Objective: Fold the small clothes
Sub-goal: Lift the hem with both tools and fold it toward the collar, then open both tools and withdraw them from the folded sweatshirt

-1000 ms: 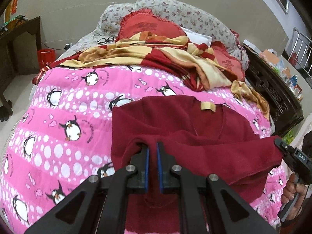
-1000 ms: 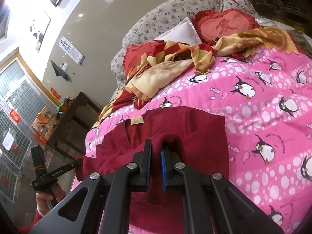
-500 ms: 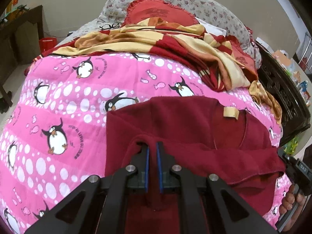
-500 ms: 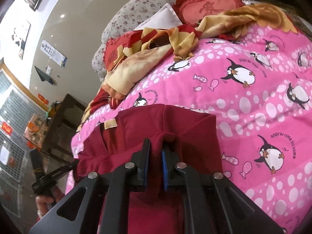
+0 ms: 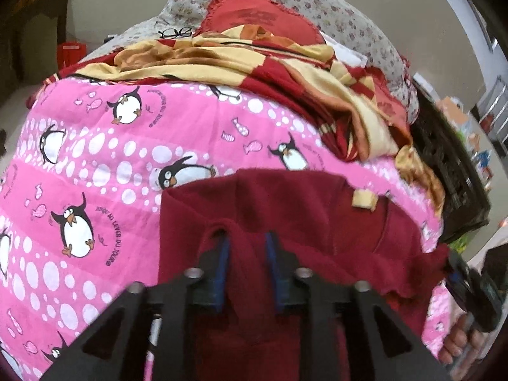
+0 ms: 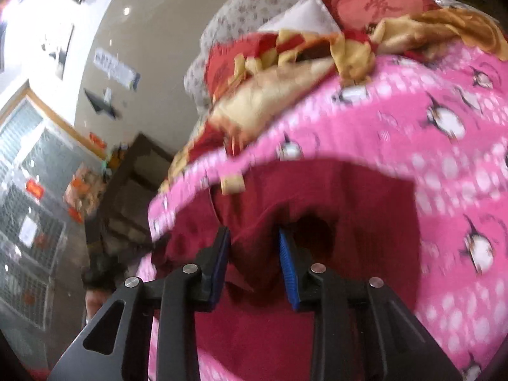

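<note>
A dark red sweater [image 5: 285,197] with a tan neck label [image 5: 363,198] lies on the pink penguin quilt [image 5: 95,174], its lower part folded up over its body. My left gripper [image 5: 247,247] is low over the fold and its jaws are opening, with a loose ridge of red cloth standing between the blue pads. The right wrist view is blurred. There my right gripper [image 6: 254,254] is also opening over the sweater [image 6: 333,197], and cloth bunches between its pads without being pressed. The label [image 6: 233,184] lies just beyond it.
A red and yellow blanket [image 5: 254,63], a red heart pillow [image 5: 260,16] and glasses [image 5: 176,32] lie at the bed's far end. Dark wooden furniture [image 5: 451,184] stands along the right side. A hand holds the other gripper [image 5: 476,292] at the right edge.
Both grippers were shut on the sweater's folded edge and have carried it forward and down toward the neck. Their jaws now stand apart and the cloth lies slack between them.
</note>
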{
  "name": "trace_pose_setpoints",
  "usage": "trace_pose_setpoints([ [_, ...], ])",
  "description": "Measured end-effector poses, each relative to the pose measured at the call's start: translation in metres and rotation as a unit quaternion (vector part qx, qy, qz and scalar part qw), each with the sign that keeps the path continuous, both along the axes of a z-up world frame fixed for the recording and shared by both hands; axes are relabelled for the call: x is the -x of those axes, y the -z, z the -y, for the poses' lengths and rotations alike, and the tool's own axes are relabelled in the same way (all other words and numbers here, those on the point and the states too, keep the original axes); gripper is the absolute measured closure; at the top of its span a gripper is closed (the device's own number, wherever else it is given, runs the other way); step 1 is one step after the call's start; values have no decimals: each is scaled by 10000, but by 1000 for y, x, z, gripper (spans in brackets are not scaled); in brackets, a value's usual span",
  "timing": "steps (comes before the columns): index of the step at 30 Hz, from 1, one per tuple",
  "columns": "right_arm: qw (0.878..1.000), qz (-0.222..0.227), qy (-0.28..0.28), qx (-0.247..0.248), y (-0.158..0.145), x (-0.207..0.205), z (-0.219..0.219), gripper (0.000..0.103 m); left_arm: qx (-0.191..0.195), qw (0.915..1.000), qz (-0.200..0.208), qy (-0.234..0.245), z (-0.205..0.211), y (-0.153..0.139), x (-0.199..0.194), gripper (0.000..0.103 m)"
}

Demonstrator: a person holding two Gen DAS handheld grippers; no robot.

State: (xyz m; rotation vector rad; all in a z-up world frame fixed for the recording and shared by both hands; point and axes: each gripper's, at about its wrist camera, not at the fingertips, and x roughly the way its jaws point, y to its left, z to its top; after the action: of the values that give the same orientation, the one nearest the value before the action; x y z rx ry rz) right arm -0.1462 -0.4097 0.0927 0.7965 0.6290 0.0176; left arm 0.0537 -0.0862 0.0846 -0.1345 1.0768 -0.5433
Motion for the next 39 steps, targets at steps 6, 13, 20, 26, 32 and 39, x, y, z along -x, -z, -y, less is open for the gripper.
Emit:
trace_pose_setpoints([
  [6, 9926, -338, 1167, 95, -1, -20, 41, 48, 196, 9978, 472, -423, -27, -31, 1, 16],
  [13, 9882, -444, 1204, 834, 0, 20, 38, 44, -77, 9977, 627, -225, -26, -25, 5, 16],
  [20, 9867, -444, 488, 1488, 3, -6, 15, 44, -496, 9975, 477, -168, 5, 6, 0, 16],
  [26, 9708, -680, 443, 2256, 3, -38, 7, 83, -798, 9953, 334, -440, 11, 28, -21, 16],
  [32, 9767, -897, 853, 1752, 25, -41, 33, 78, -803, 9958, 164, -410, 5, 39, -22, 16],
  [39, 9886, -694, 543, 1217, 8, 16, 23, 63, -599, 9965, 580, -49, -35, 12, 19, 16],
])
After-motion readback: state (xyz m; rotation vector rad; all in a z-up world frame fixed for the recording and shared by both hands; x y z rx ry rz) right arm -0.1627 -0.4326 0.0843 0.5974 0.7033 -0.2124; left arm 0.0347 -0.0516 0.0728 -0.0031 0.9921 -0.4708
